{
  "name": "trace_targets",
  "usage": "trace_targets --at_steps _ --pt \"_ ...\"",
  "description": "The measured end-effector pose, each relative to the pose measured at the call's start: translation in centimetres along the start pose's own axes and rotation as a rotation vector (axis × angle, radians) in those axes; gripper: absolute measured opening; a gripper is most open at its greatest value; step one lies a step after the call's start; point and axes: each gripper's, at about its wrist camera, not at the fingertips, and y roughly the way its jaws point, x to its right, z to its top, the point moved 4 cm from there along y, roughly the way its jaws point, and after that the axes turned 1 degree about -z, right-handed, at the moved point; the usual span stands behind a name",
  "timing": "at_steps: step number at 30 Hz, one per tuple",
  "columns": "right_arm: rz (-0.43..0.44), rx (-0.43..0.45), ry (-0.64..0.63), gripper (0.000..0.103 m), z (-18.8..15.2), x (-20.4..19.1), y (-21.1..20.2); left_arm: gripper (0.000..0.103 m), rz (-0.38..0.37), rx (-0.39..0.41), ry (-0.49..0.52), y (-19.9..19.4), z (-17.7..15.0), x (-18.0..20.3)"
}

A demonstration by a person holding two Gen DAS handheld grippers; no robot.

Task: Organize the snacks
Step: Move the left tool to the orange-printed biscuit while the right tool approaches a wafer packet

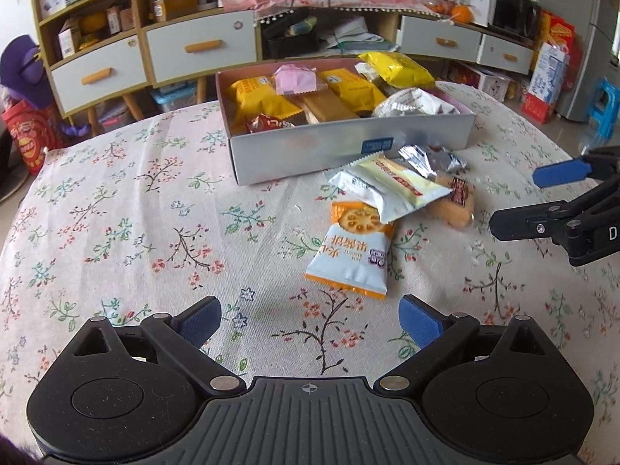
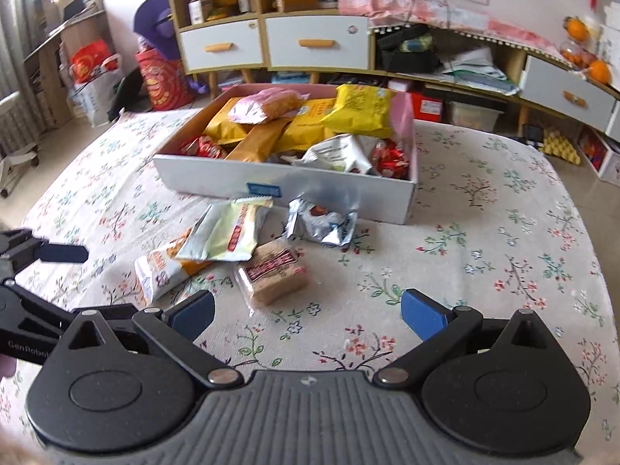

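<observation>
Floral tablecloth (image 1: 116,209) on the table, drawer cabinets (image 1: 201,48) behind. Left gripper (image 1: 310,319) released, hovering at near edge; right gripper (image 2: 308,316) also spread wide. Box (image 1: 348,147) mid-table near far edge, full of snacks. Five loose packets just in front: biscuit pack (image 1: 354,252), overlapping white wrappers (image 1: 391,190), silver pouch (image 2: 321,221), clear-wrapped cake (image 2: 273,273)

You have five loose snack packets on the tablecloth — one orange-and-white cracker bag (image 1: 354,252), one silver-white sachet (image 1: 368,193), one cream wafer bar (image 1: 403,184), one crumpled foil packet (image 1: 434,159), one clear-wrapped cake (image 1: 455,203) — and one box (image 1: 348,151).
</observation>
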Motion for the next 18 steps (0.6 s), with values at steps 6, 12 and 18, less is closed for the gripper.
trace_targets --at_steps 6,12,18 --pt "0.021 -0.01 -0.03 0.103 -0.1 -0.6 0.5 0.099 -0.028 0.009 0.012 0.6 0.0 0.0" --pt "0.028 0.001 -0.045 0.101 0.2 -0.8 1.1 0.097 -0.069 0.036 0.076 1.6 0.8 1.3" --pt "0.029 0.002 -0.076 0.091 0.5 -0.7 2.0 0.093 -0.075 0.056 0.073 2.5 1.7 1.1"
